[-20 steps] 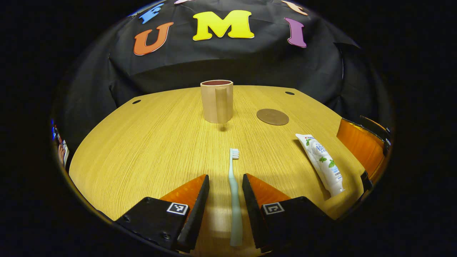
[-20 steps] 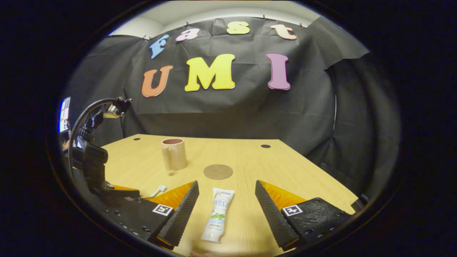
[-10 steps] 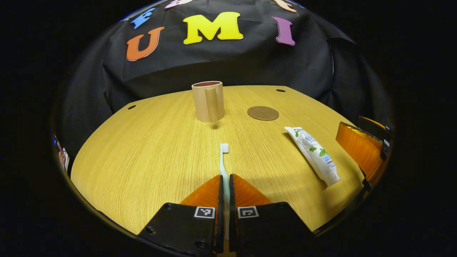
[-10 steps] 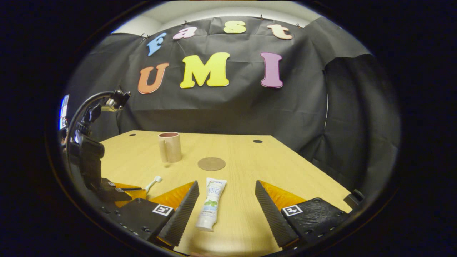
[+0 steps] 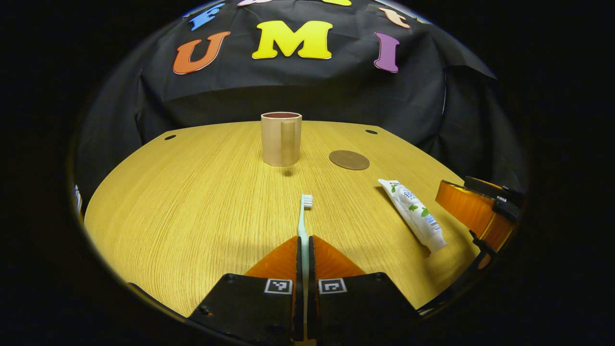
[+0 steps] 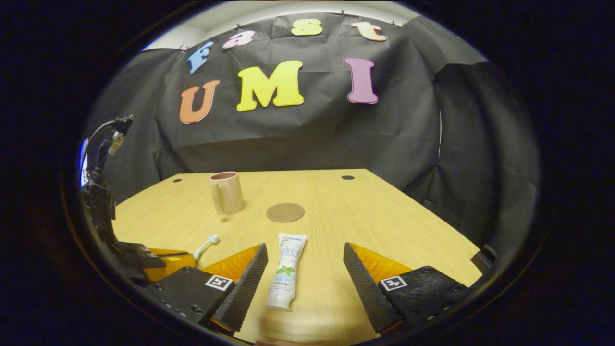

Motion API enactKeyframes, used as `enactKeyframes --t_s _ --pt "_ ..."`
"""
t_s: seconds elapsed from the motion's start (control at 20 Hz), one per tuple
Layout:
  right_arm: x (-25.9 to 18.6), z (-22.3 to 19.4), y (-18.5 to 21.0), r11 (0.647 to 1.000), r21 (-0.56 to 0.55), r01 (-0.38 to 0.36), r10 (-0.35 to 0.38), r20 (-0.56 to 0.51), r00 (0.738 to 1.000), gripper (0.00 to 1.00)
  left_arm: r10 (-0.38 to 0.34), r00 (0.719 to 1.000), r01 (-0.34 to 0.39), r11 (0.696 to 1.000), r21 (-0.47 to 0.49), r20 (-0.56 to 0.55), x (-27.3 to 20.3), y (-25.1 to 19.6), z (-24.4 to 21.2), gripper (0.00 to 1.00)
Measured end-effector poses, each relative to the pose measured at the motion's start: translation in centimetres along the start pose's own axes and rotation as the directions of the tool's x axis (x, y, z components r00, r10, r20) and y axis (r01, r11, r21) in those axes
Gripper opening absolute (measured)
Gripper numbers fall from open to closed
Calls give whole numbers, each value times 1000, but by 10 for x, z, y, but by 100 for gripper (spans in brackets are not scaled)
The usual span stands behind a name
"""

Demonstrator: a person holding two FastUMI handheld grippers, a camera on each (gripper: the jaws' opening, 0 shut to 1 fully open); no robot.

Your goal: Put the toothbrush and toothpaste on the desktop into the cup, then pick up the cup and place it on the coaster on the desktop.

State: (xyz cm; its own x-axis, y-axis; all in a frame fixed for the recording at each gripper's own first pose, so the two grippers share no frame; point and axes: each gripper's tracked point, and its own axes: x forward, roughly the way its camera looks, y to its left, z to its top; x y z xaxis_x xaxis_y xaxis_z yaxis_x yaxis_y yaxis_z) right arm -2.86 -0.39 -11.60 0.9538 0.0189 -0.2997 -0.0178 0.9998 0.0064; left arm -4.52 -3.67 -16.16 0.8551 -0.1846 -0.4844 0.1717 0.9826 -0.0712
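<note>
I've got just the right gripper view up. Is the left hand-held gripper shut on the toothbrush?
Observer: Yes. In the left gripper view the left hand-held gripper has both fingers pressed on the toothbrush handle, bristle end pointing forward.
Operator: What's ahead of it there?
Observer: The cup stands upright straight ahead of the bristles, its handle facing that camera, and the coaster lies just to the cup's right.

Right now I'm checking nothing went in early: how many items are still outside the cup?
2. The toothbrush is clamped in the left gripper; the toothpaste lies on the desktop between the right gripper's open fingers.
</note>
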Motion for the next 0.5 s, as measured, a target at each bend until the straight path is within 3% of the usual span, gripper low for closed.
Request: enactKeyframes --t_s 0.2,0.35,0.5 --pt "5 0 3 1000 -10 -6 6 -3 1000 95 -30 990 30 1000 5 139 -22 -1 34 6" --pt "13 -6 11 999 13 -34 35 -48 998 95 5 960 -9 1000 13 278 -39 11 66 6" --pt "17 -14 19 999 1 -43 43 -85 995 95 3 938 -3 1000 0 347 -51 8 77 6"
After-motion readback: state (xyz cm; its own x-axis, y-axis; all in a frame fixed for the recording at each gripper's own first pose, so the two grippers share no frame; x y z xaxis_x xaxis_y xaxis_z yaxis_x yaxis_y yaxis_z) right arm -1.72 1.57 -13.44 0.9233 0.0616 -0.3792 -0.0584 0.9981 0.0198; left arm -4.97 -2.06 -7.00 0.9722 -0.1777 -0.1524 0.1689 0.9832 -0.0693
